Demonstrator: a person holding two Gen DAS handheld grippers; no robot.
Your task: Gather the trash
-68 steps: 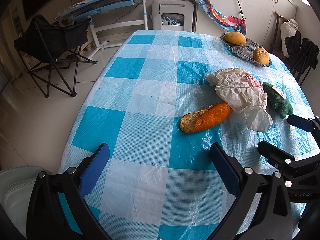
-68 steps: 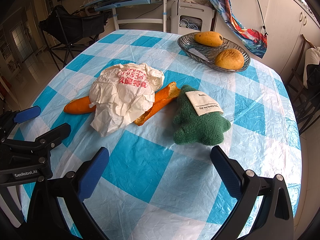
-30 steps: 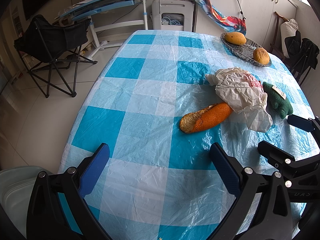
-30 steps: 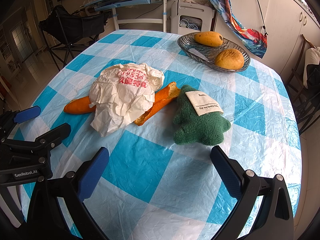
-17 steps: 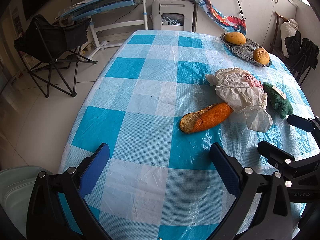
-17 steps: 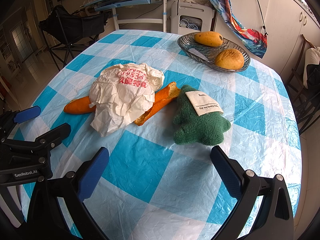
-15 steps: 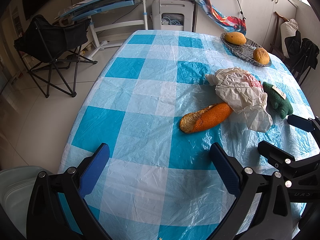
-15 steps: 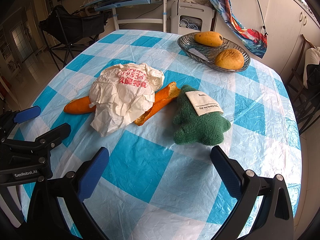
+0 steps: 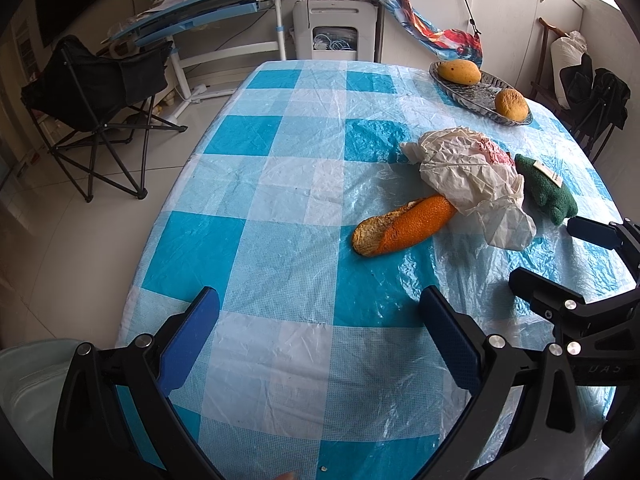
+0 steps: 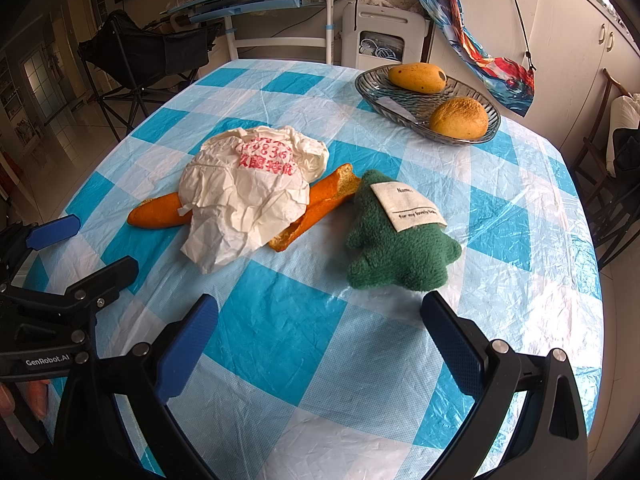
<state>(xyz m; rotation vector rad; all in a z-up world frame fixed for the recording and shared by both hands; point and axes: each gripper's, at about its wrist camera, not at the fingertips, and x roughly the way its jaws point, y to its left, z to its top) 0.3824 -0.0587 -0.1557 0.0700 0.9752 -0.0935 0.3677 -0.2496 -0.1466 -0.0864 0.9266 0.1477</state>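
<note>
One crumpled bag (image 10: 244, 196); two peels (image 10: 160, 210); one plush toy (image 10: 398, 236); one dish (image 10: 400, 106); two fruits (image 10: 416, 77).

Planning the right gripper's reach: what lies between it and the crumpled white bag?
Only bare checked tablecloth separates the right gripper from the white bag, per the right wrist view.

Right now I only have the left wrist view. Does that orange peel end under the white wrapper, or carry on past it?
Observer: It carries on. In the right wrist view the orange peel comes out from under the white wrapper on the other side, toward the green plush toy.
Operator: Is the right tool holding anything?
Observer: No. The right tool is open, with only tablecloth between its fingers.
Operator: And the tag on the toy?
Observer: It is a cloth label that starts with "Name".
</note>
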